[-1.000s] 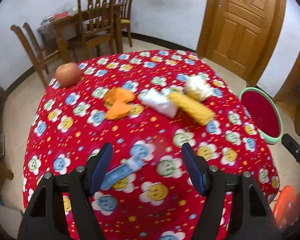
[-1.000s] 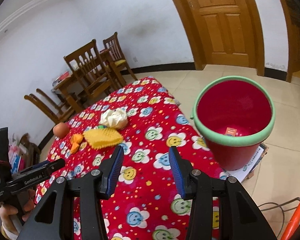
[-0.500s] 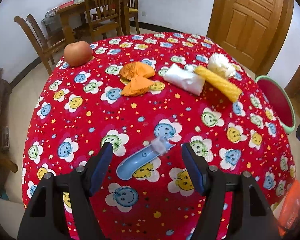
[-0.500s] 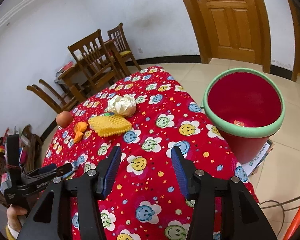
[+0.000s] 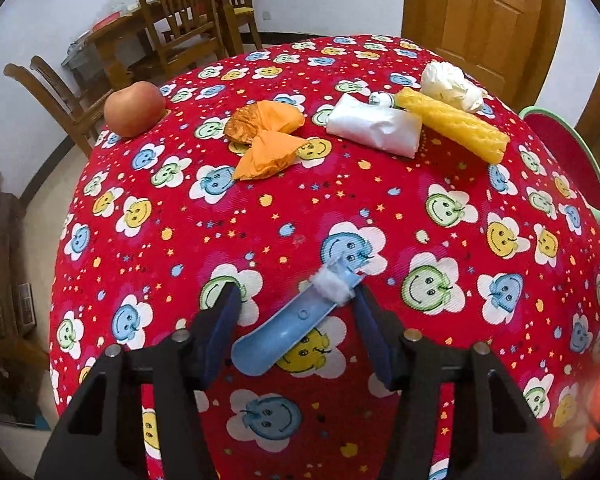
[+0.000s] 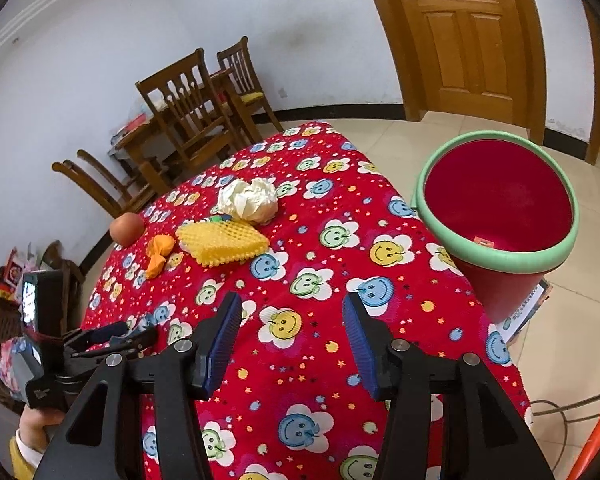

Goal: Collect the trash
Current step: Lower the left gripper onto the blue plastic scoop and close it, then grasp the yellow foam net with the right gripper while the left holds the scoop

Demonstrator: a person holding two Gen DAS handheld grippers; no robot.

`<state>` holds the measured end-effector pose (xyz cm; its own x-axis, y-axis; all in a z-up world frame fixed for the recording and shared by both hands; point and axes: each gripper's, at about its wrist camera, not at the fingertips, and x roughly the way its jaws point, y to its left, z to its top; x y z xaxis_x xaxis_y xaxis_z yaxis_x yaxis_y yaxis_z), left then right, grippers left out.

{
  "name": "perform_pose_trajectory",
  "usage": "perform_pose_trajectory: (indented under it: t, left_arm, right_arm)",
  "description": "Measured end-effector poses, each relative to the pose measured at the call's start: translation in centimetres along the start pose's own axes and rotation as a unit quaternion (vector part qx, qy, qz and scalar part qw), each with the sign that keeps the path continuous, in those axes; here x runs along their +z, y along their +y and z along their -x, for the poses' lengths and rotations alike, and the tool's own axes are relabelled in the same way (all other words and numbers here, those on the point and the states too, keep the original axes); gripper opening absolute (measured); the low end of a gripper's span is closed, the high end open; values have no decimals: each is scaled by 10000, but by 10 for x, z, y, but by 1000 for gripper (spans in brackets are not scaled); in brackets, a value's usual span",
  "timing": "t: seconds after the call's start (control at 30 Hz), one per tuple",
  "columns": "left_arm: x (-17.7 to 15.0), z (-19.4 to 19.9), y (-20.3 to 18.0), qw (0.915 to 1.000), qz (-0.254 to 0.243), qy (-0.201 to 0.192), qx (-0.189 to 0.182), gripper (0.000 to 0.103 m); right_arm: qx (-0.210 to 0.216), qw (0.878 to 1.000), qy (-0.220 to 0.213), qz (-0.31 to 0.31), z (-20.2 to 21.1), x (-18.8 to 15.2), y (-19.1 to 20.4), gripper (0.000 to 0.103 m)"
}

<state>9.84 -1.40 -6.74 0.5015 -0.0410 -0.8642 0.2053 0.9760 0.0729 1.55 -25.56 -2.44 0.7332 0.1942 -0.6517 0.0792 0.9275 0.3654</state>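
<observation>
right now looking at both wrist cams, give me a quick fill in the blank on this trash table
1. The blue plastic piece lies between the fingers of the ___ gripper.
2. The bin beside the table has a ___ rim.
3. The fruit at the table's far corner is an ___.
4. The right gripper is open and holds ___.

Missing words: left; green; apple; nothing

Red smiley tablecloth (image 5: pixel 380 208), apple (image 5: pixel 134 109), scattered wrappers (image 5: pixel 374 125)

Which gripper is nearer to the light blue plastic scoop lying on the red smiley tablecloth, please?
Left. The left gripper straddles the light blue plastic scoop, open fingers on either side. The right gripper hovers open over bare red smiley tablecloth, nearer the red bin.
</observation>
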Motion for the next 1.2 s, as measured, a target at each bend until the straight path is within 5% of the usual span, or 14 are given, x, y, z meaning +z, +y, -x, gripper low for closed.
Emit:
perform_pose_trajectory:
  t: [0.4,0.63,0.77,1.2]
  left_arm:
    - [5,-3,11,9978,276,-25,-596,22]
    - [11,0,25,9940,697,-169,-829,20]
    - [16,4,33,9907,987,-285,-891,20]
    - [27,3,43,9859,1302,-501,-928,20]
  right_arm:
    - [-6,9996,150,230,-19,4,19,54]
    - [-15,9986,310,430,-37,9,33,55]
    - [-42,9970,443,633,-49,10,45,65]
    - [-373,9894,533,1296,-94,23,76,65]
